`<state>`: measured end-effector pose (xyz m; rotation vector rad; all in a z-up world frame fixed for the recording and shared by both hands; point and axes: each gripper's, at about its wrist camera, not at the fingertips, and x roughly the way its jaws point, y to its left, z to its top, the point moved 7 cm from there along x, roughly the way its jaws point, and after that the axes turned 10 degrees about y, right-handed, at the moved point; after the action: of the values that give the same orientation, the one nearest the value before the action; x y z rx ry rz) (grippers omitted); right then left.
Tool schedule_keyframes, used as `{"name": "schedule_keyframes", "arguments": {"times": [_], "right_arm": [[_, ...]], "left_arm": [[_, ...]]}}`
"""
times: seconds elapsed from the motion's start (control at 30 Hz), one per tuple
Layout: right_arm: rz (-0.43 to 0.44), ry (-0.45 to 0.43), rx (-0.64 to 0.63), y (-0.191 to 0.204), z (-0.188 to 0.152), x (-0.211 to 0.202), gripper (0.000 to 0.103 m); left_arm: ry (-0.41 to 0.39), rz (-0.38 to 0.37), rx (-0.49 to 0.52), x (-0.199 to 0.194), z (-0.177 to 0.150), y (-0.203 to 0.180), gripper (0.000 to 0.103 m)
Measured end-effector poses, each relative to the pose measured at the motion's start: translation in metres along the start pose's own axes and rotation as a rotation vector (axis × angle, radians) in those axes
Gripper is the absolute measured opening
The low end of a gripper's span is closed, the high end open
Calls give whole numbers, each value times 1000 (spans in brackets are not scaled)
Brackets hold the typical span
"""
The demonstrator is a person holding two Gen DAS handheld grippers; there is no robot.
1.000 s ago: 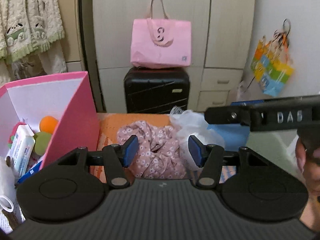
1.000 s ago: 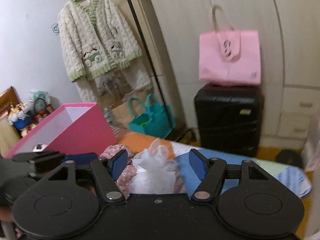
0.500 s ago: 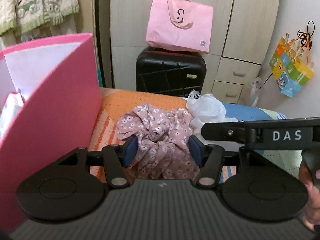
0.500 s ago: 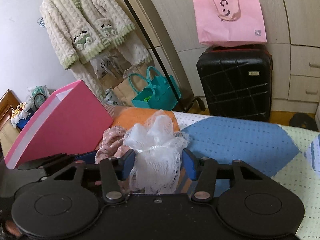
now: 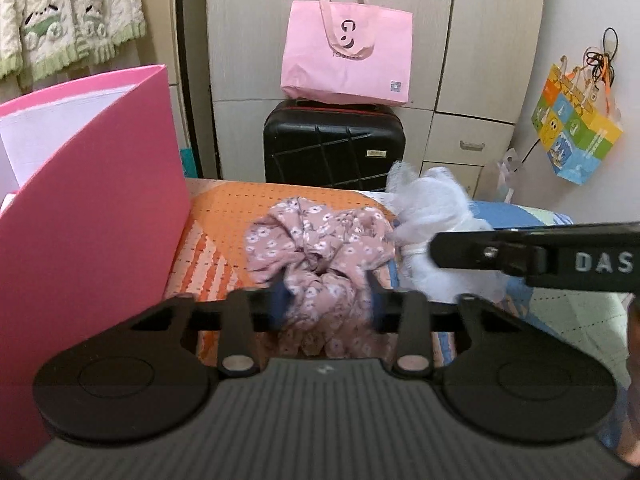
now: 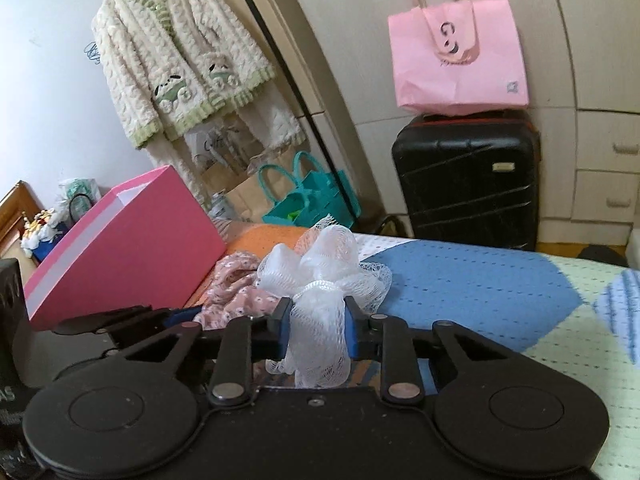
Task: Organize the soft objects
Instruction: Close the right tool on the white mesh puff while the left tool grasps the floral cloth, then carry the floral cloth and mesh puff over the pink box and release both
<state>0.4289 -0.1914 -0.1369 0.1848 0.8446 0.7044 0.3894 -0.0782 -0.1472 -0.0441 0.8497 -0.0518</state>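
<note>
A pink floral fabric scrunchie point(image 5: 320, 240) lies on the orange patch of the bed cover. My left gripper point(image 5: 327, 300) is closing its jaws on the scrunchie's near end, and the blue pads press into the cloth. Right beside it sits a white mesh bath pouf point(image 6: 324, 264), also visible in the left wrist view point(image 5: 436, 204). My right gripper point(image 6: 316, 324) is shut on the pouf's lower part, which is pinched narrow between the pads. The scrunchie point(image 6: 236, 280) lies just left of the pouf.
A tall pink box point(image 5: 92, 208) stands on the bed at the left, close to the scrunchie. Beyond the patchwork bed cover point(image 6: 460, 280) are a black suitcase point(image 6: 468, 176) with a pink tote point(image 6: 456, 52) on top, and a wardrobe.
Both grippers sank toward the bed. The left jaws narrowed onto the floral scrunchie, and the right jaws went from wide around the white pouf to shut on it.
</note>
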Motion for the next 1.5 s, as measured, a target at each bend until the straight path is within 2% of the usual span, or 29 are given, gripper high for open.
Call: {"name": "schedule_keyframes", "arguments": {"times": [0.03, 0.17, 0.43, 0.8, 1.4, 1.5], "right_arm": [[-10, -7, 1, 0, -1, -3, 30], [-64, -26, -14, 2, -5, -11, 30], [-144, -41, -54, 19, -21, -31, 30], [-218, -76, -50, 37, -63, -64, 30], [-298, -92, -43, 80, -130, -105, 30], [-304, -94, -53, 91, -141, -113, 30]], "left_arm": [[3, 2, -13, 0, 1, 2, 24], [6, -21, -1, -3, 0, 0, 18], [-24, -62, 10, -22, -6, -4, 18], [-71, -114, 14, -58, -21, -4, 17], [-35, -242, 84, -119, -80, 3, 17], [-39, -302, 111, -133, -88, 4, 17]]}}
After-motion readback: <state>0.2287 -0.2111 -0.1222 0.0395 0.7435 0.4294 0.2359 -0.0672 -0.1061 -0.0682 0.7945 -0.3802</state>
